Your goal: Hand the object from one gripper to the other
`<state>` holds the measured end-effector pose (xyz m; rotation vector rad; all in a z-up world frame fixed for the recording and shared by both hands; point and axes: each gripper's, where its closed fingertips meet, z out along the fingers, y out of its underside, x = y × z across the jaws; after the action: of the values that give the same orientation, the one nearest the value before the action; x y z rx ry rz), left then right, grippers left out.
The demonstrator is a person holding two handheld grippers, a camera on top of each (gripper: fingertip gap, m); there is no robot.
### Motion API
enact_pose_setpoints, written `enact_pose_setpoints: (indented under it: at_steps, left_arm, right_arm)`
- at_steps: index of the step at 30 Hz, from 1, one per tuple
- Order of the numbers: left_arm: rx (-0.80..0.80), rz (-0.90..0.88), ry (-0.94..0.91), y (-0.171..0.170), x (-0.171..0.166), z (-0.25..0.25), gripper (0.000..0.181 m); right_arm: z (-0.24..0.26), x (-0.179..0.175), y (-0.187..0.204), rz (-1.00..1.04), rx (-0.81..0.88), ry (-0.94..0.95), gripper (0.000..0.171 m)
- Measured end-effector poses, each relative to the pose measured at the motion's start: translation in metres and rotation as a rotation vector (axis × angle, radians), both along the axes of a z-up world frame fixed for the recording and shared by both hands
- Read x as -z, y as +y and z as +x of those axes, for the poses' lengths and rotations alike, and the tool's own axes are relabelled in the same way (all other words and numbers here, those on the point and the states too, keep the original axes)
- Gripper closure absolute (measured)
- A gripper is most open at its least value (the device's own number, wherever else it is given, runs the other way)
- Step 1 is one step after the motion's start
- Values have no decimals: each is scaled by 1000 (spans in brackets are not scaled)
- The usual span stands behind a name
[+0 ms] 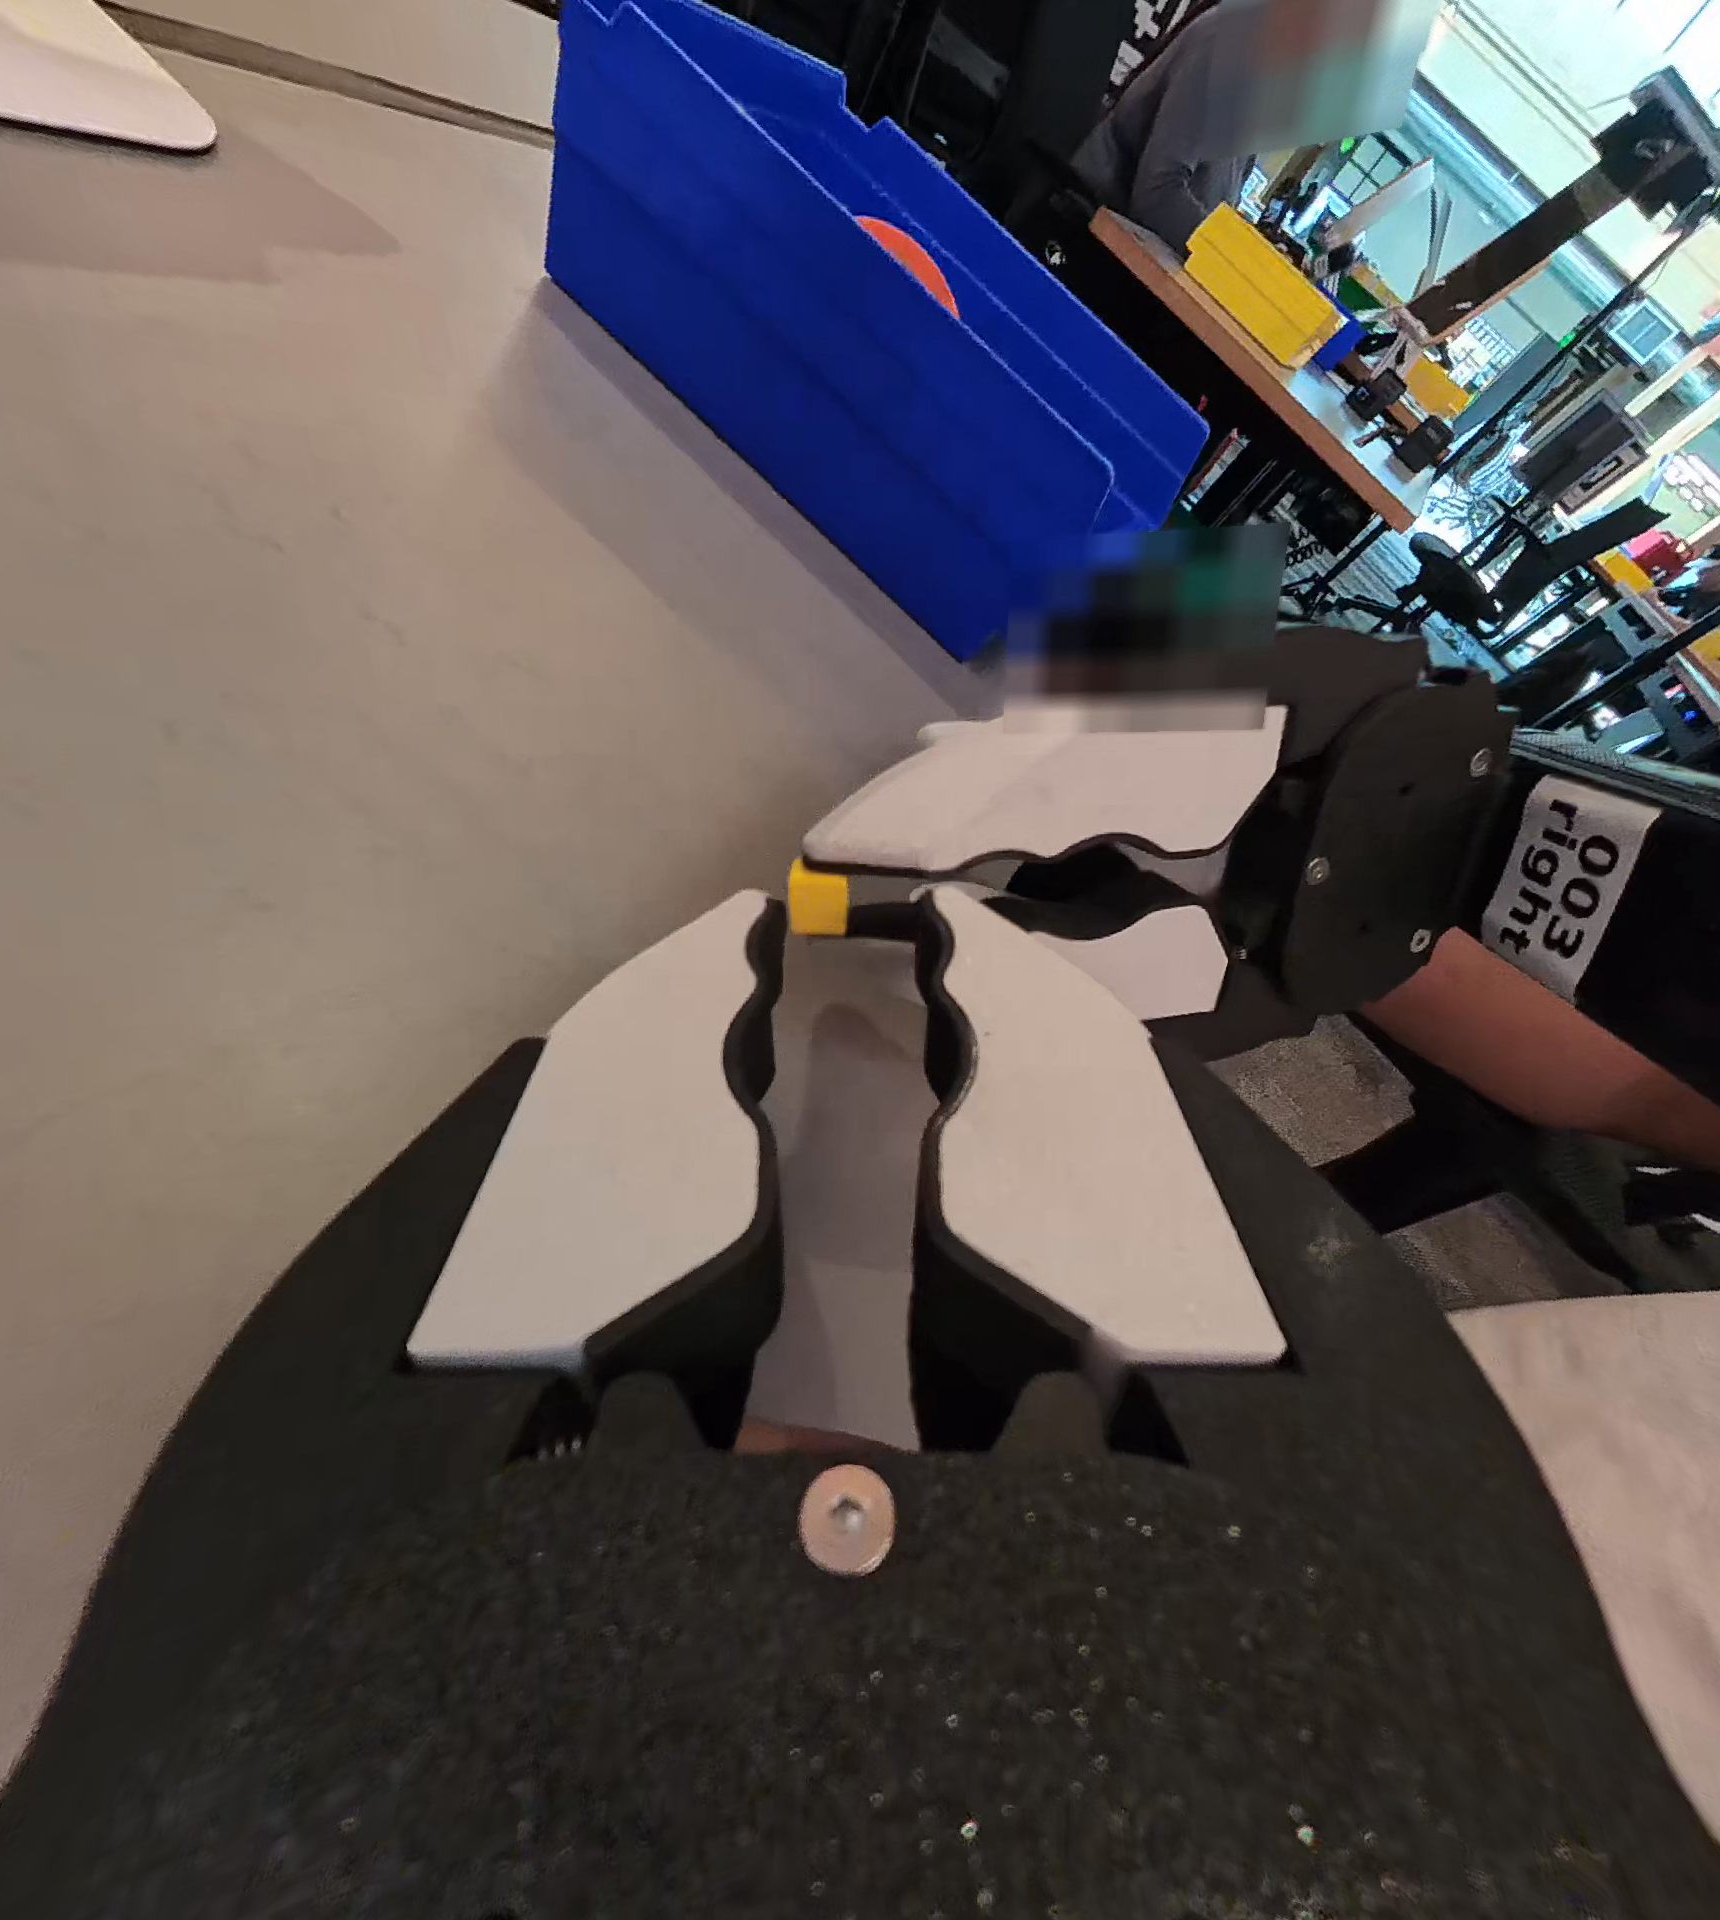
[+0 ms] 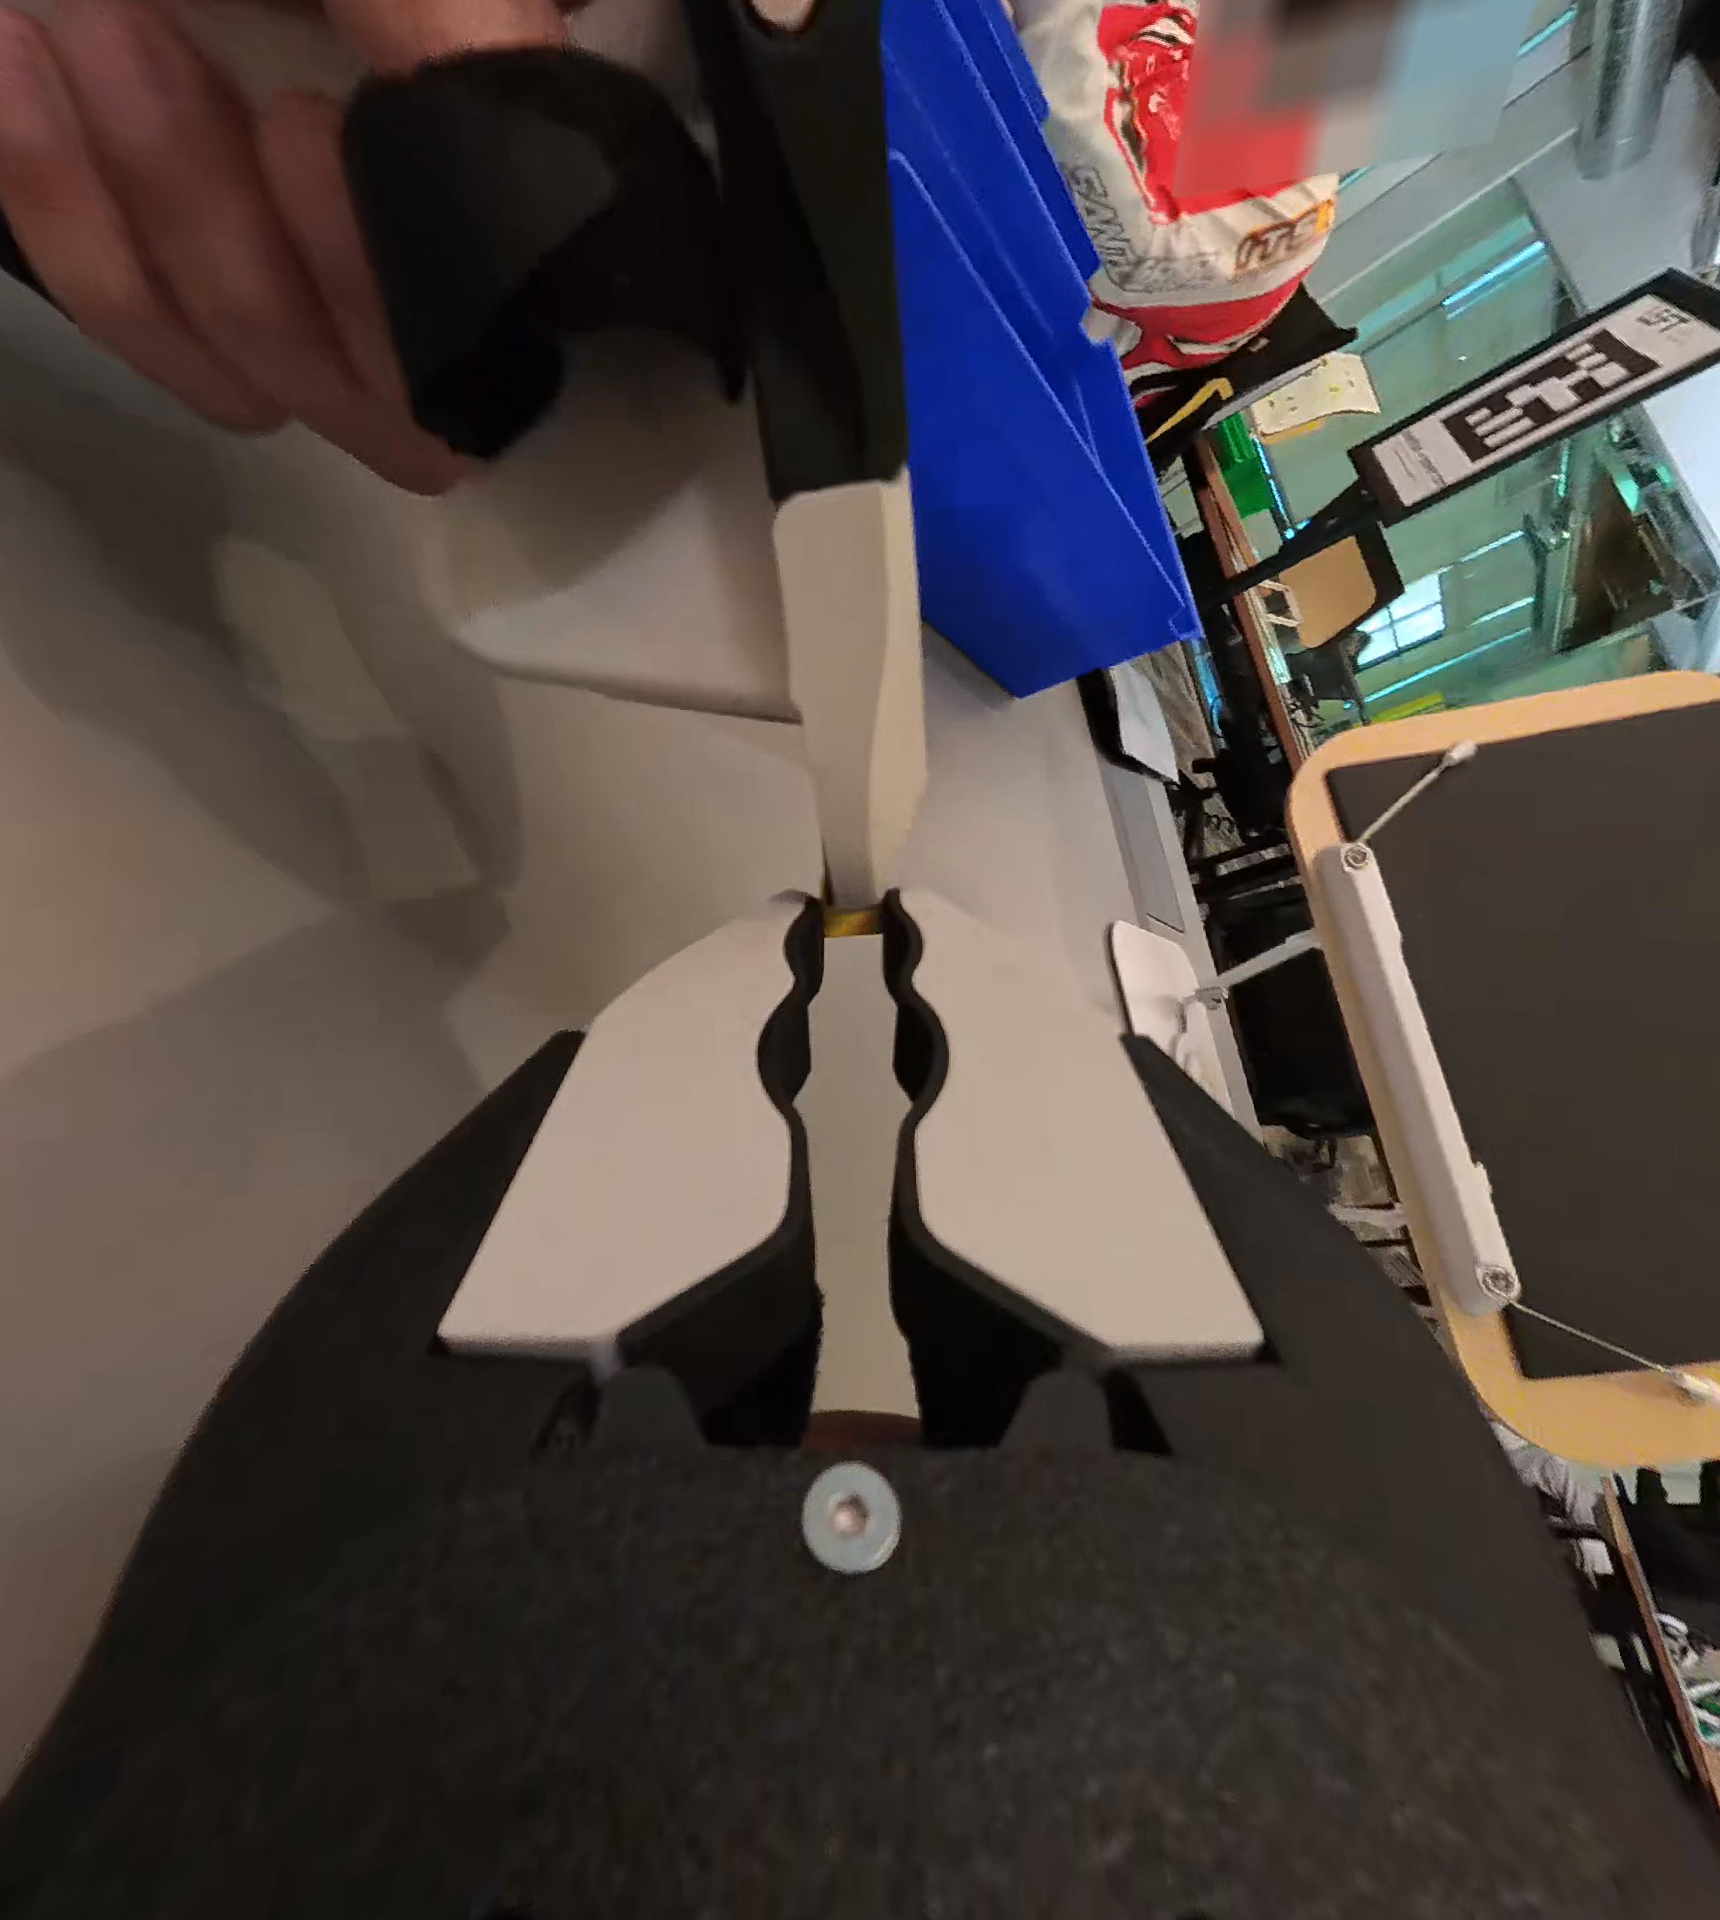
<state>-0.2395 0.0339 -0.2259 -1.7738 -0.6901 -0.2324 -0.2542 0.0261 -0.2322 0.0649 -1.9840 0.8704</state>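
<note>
Right gripper [image 1: 814,883] pinches yellow block [image 1: 816,900] at left gripper's [image 1: 851,914] tips.

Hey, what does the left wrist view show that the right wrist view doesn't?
Only the left wrist view shows the yellow block's bright end face, an orange object inside the blue bin, and the right hand-held gripper side-on, shut on the block. Only the right wrist view shows a hand holding the left hand-held gripper. Both show the block, bin and grey table.
</note>
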Motion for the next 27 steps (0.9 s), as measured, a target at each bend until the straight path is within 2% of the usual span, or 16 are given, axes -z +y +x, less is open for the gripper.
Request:
enact_pose_setpoints:
  at_steps: [4, 12, 15, 17, 21, 22, 24, 25, 27]
  left_arm:
    - [0, -32, 29, -3, 4, -1, 171]
    - [69, -19, 61, -5, 0, 5, 171]
    - [129, 78, 45, -7, -14, 11, 171]
    - [196, 202, -2, -12, -31, 17, 171]
    - [404, 533, -75, -32, -81, 40, 172]
    - [452, 604, -110, -37, -90, 44, 172]
    - [483, 702, -189, -41, -101, 45, 171]
    - [490, 749, -221, -42, -105, 45, 172]
    - [523, 827, -283, -44, -112, 47, 172]
  right_arm:
    - [4, -1, -5, -12, -22, -1, 161]
    - [10, -5, -7, -69, -51, -3, 160]
    - [13, -8, -1, -125, -38, -57, 146]
    - [17, -10, 3, -239, -57, -185, 139]
    - [20, -27, 5, -619, -127, -675, 142]
    - [25, -37, 2, -734, -195, -829, 145]
    - [44, -73, -1, -993, -459, -1104, 134]
    - [50, -93, 4, -1135, -587, -1172, 132]
    - [51, -117, 13, -1324, -720, -1254, 138]
